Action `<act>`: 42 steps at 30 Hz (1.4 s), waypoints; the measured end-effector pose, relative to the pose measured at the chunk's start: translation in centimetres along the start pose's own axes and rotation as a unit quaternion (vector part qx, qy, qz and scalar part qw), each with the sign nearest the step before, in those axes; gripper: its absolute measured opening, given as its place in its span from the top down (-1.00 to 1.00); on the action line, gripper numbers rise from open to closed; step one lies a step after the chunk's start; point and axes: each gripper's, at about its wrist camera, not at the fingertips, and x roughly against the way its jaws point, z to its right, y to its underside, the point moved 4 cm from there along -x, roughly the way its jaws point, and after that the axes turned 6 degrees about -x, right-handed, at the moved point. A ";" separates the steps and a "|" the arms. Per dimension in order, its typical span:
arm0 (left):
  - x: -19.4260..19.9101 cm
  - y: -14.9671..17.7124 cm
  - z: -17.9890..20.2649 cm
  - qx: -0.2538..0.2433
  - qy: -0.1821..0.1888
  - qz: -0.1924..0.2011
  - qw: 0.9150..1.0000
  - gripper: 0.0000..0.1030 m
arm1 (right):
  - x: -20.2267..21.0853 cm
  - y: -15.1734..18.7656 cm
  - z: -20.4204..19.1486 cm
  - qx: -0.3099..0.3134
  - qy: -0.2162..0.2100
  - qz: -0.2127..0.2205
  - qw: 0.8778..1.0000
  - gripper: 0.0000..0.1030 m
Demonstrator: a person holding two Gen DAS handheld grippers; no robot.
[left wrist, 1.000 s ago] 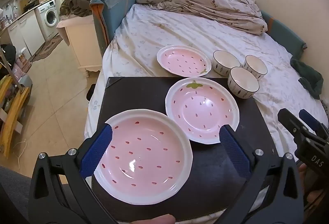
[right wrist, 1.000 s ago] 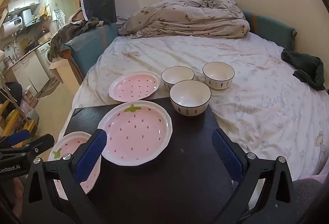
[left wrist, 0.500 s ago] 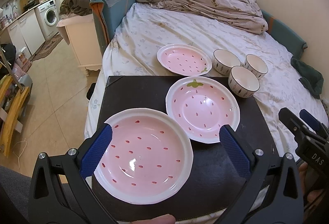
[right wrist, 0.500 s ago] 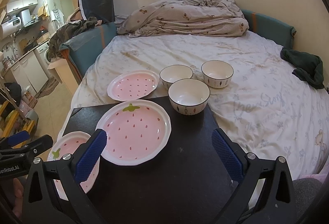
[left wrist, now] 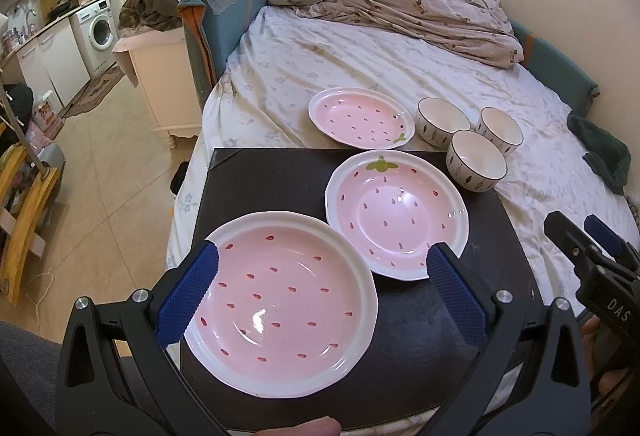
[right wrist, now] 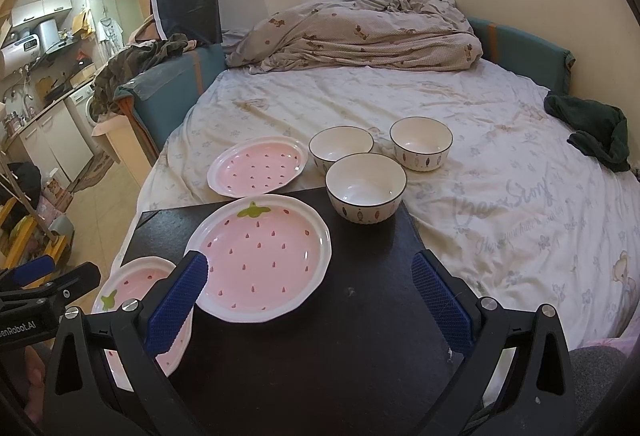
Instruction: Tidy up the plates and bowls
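The sorting looks hardly begun, judging from how the dishes lie. 3 pink strawberry plates and 3 white bowls are all separate, none stacked on another.

On the black table [left wrist: 400, 320] there are 2 plates: the near plate [left wrist: 280, 300] in front of the left claw [left wrist: 320, 300], and the middle plate [right wrist: 260, 252] just beside it, their rims almost touching in the left wrist view. The far plate [right wrist: 258, 166] lies on the bed [right wrist: 480, 156], just behind the table edge. The near bowl [right wrist: 366, 186] stands at the far right corner of the table, and I cannot tell if it is fully on it. The other 2 bowls [right wrist: 421, 142] stand on the bed sheet close behind it.

The left claw is wide open and holds nothing; its blue pads frame the near plate from above without a clear touch. The right claw [right wrist: 308, 300] is also wide open and empty, hanging over the bare dark part of the table, to the right of the middle plate.

What is left, in my judgement, is nearly everything: to bring the 3 plates into 1 pile and the 3 bowls into another.
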 end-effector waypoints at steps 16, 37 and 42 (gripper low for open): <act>-0.1 0.1 0.2 0.000 -0.002 -0.005 1.000 -0.99 | -0.1 0.0 0.2 0.000 0.000 0.000 1.000 -1.00; 0.0 0.1 0.1 0.000 -0.004 -0.004 1.000 -0.99 | -0.1 0.0 0.1 0.000 0.001 -0.001 1.000 -1.00; 0.0 0.1 0.1 0.001 -0.003 -0.004 1.000 -0.99 | -0.1 0.1 0.0 0.000 0.000 -0.001 1.000 -1.00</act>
